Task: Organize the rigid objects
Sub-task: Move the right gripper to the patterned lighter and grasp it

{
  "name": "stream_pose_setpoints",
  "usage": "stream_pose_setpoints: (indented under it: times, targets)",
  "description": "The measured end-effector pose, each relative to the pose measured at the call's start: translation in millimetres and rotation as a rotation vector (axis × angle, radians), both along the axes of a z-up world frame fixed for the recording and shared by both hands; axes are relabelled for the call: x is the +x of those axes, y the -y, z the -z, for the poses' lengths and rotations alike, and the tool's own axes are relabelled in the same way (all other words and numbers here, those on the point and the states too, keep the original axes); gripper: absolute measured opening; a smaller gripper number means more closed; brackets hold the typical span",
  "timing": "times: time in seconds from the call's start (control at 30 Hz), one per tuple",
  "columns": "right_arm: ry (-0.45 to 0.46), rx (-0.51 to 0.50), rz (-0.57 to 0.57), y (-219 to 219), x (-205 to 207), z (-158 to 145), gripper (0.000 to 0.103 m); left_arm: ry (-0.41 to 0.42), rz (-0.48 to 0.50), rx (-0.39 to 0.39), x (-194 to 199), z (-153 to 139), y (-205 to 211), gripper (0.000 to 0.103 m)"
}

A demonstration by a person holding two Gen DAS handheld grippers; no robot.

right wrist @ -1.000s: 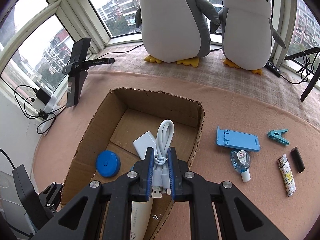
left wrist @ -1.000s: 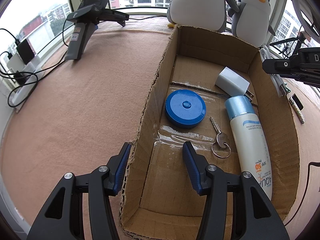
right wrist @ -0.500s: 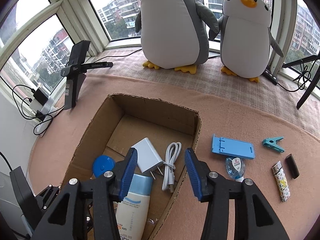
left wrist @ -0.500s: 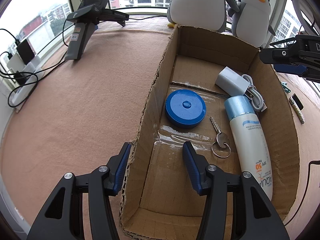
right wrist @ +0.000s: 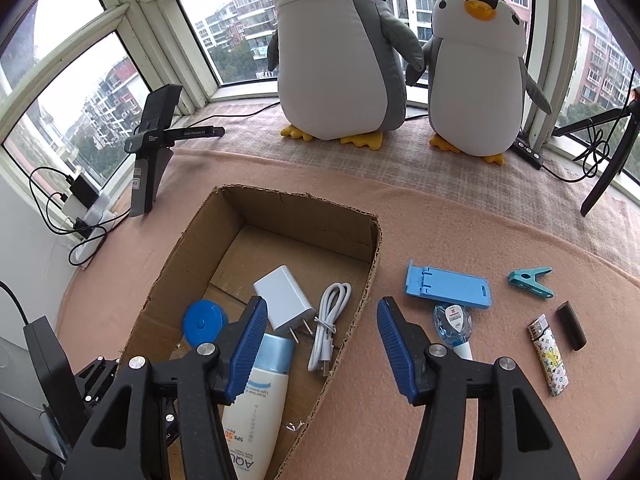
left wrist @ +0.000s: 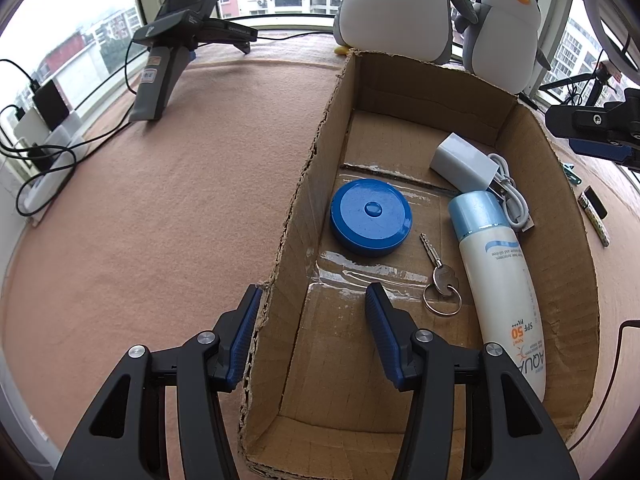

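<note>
left hand-held gripper (left wrist: 312,300): spread, straddling box wall (left wrist: 298,216) | right hand-held gripper (right wrist: 322,312): spread, empty | key (left wrist: 438,276): left view only

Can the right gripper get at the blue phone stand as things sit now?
Probably yes. The right gripper is open and empty, and the blue phone stand lies flat on the cloth outside the cardboard box, just ahead and to its right, with only the small dispenser close beside it.

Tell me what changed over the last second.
The right tool let go of the white cable, which now lies in the cardboard box beside the charger, and opened. The left tool stayed open astride the box wall; the other contents stayed put.
</note>
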State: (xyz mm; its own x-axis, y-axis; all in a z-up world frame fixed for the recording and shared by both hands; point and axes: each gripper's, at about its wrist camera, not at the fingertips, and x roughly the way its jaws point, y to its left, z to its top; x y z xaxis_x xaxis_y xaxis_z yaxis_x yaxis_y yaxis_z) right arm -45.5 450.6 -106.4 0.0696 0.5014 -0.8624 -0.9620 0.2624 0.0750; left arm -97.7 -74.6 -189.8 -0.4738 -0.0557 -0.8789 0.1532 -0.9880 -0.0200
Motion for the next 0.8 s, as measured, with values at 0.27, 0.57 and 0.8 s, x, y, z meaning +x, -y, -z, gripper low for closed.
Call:
stream_pose_setpoints:
  times: [0.27, 0.57, 0.8]
  targets:
    - [0.003, 0.012, 0.034, 22, 16, -5, 0.054, 0.001, 0.002, -0.003, 0, 0, 0, 0.052]
    - [0.002, 0.022, 0.094, 67, 61, -9, 0.055, 0.001, 0.002, -0.003, 0, 0, 0, 0.052]
    - [0.02, 0.025, 0.109, 101, 95, -5, 0.065, 0.003, 0.005, -0.011, -1, 0, 1, 0.052]
